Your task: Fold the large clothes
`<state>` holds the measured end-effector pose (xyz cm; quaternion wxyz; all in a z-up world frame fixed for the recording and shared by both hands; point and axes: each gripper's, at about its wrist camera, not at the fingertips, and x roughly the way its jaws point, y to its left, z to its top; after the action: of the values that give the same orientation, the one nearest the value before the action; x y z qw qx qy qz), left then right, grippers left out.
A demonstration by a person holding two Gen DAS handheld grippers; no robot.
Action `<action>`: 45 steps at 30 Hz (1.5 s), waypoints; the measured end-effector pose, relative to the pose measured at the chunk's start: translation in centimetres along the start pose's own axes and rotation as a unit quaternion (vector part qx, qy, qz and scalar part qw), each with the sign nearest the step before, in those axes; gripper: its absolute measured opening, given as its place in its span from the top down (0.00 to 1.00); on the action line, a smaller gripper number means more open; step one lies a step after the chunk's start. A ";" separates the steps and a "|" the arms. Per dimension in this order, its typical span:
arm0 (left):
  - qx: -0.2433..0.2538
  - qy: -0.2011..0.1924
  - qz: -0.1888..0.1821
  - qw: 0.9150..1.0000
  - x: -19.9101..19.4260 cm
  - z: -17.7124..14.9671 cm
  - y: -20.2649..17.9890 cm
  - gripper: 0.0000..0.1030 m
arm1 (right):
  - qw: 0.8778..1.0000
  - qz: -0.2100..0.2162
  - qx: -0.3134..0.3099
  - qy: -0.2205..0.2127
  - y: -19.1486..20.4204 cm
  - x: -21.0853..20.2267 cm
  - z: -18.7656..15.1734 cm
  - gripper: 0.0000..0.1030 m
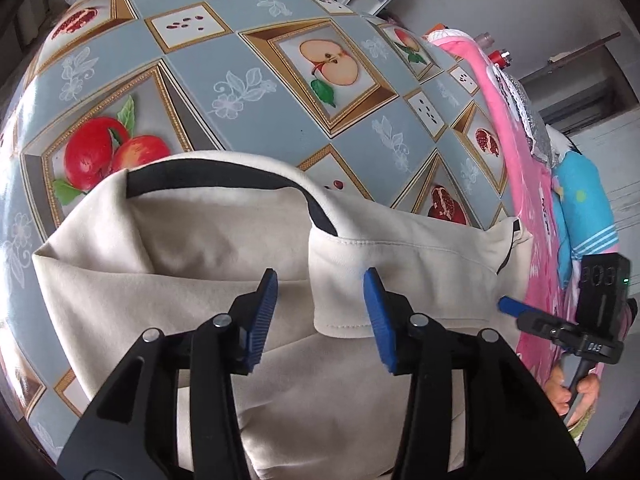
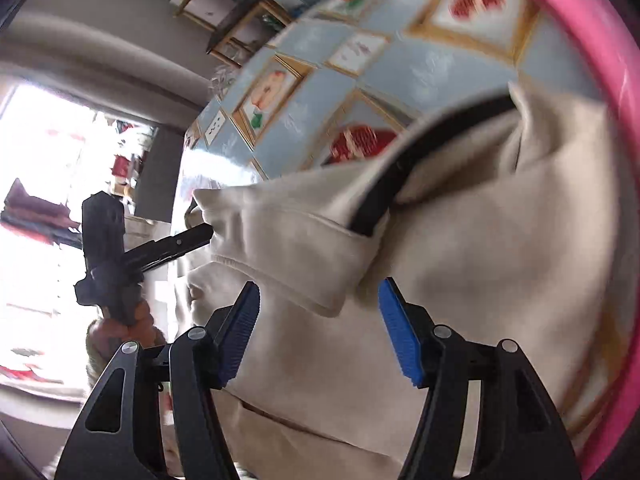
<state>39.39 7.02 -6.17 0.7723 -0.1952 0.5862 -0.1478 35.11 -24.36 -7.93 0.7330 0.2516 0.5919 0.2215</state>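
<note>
Cream garment (image 1: 248, 264) spread on the table (image 1: 280, 120), its cuff (image 1: 344, 280) lying directly ahead of both tongs; left gripper (image 1: 320, 316) and right gripper (image 2: 320, 324) are seen parted, nothing clamped

A bright window (image 2: 48, 152) lights grey walls (image 1: 500, 8); wooden shelving (image 2: 240, 28) stands behind.

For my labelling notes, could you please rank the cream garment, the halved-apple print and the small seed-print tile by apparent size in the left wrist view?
1. cream garment, by far the largest.
2. halved-apple print.
3. seed-print tile, though it lies farther from the camera, so its smallness is partly distance.
</note>
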 end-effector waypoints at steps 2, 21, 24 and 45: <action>-0.008 0.001 -0.009 1.000 0.3 0.0 0.1 0.59 | 1.000 0.009 0.002 0.004 -0.2 1.2 -0.1 0.41; 0.057 -0.038 0.046 0.997 1.6 2.1 -2.9 0.90 | 0.997 -0.044 -0.045 -0.040 0.5 3.5 5.0 0.88; 0.095 -0.049 0.086 0.991 2.2 2.7 -4.1 0.91 | 0.994 -0.078 -0.072 -0.041 0.8 4.5 6.8 0.89; 0.256 -0.042 0.179 0.949 3.2 -0.4 -6.0 0.89 | 0.969 -0.132 -0.152 -0.140 1.0 -3.3 1.1 0.71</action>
<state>39.82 0.22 -6.09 0.8338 0.1108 0.5213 -0.1441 35.46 -25.80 -4.59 0.8608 0.0851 0.4709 0.1732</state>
